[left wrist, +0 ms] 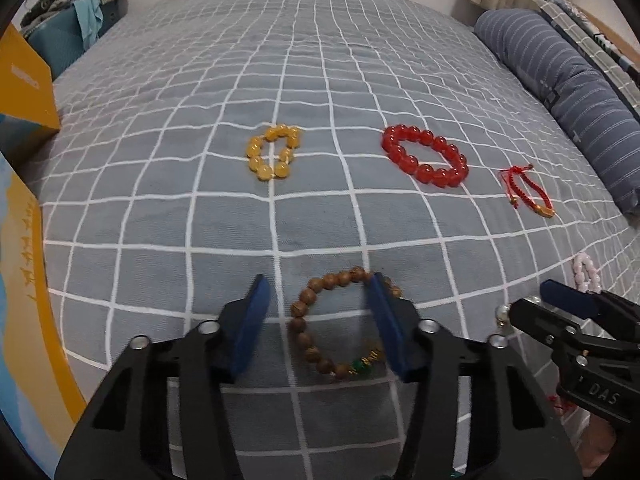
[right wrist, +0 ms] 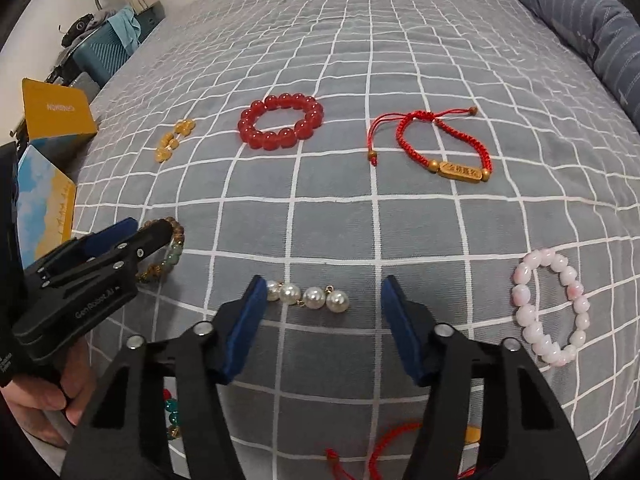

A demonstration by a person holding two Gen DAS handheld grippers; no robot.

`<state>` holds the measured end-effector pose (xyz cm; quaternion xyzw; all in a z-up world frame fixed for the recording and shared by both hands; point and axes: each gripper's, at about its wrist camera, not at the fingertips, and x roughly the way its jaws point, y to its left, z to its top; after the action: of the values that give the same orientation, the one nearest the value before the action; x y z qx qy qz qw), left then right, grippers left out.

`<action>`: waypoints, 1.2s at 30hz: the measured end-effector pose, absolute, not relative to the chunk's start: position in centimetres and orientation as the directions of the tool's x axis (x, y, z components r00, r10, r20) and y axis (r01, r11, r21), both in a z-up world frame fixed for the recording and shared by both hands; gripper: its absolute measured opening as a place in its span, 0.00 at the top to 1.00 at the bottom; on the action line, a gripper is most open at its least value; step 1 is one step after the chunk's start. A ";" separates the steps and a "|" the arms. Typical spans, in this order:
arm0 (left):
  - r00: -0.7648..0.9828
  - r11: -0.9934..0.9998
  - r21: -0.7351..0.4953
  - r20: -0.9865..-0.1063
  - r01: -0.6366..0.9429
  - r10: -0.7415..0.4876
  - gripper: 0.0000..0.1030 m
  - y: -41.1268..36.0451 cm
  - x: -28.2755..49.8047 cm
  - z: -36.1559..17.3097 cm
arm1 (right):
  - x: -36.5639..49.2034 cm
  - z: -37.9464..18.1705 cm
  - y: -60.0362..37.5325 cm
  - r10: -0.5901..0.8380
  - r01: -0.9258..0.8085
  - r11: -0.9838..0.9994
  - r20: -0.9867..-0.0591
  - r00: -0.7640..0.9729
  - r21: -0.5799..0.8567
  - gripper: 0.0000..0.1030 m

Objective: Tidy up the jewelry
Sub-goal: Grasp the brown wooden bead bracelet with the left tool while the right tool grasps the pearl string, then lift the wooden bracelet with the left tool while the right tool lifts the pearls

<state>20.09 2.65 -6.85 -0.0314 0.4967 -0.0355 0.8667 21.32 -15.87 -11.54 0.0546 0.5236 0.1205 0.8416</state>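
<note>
Several bracelets lie on a grey checked bedspread point(left wrist: 320, 80). My left gripper point(left wrist: 318, 286) is open, its blue fingers on either side of a brown wooden bead bracelet point(left wrist: 308, 320), the right finger resting on its right side. My right gripper point(right wrist: 324, 286) is open around a short string of white pearls point(right wrist: 308, 298). A yellow bead bracelet point(left wrist: 274, 152), a red bead bracelet point(right wrist: 280, 122), a red cord bracelet with a gold bar point(right wrist: 440, 144) and a pink bead bracelet point(right wrist: 550, 308) lie further out. The right gripper shows at the right in the left wrist view point(left wrist: 560, 300).
An open yellow and blue box point(right wrist: 48, 184) stands at the bed's left edge. A striped blue pillow point(left wrist: 560, 92) lies along the right side. A green bead bracelet point(right wrist: 172, 416) and another red cord point(right wrist: 384, 448) lie under my right gripper. A teal suitcase point(right wrist: 104, 56) stands beyond the bed.
</note>
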 end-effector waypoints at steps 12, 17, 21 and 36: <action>0.485 0.994 -0.088 -0.868 0.064 -0.108 0.92 2.0 19.8 -6.9 | 21.2 -11.7 -15.7 0.292 -0.130 0.956 -0.866 0.406 0.262 0.52; 0.486 0.993 -0.086 -0.867 0.080 -0.114 0.92 1.9 19.7 -6.6 | 21.1 -11.7 -15.6 0.288 -0.135 0.958 -0.870 0.401 0.254 0.66; 0.487 0.992 -0.088 -0.865 0.088 -0.119 0.92 1.7 19.6 -6.4 | 21.0 -11.6 -15.4 0.290 -0.149 0.956 -0.872 0.394 0.251 0.87; 0.515 0.991 -0.092 -0.847 0.098 -0.129 0.92 1.6 19.1 -4.8 | 20.6 -10.4 -16.3 0.287 -0.121 0.958 -0.848 0.446 0.261 0.86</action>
<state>19.06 1.62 -4.81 -0.0159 0.4879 -0.0655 0.8703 20.62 -16.27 -10.35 0.0810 0.5124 0.1205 0.8464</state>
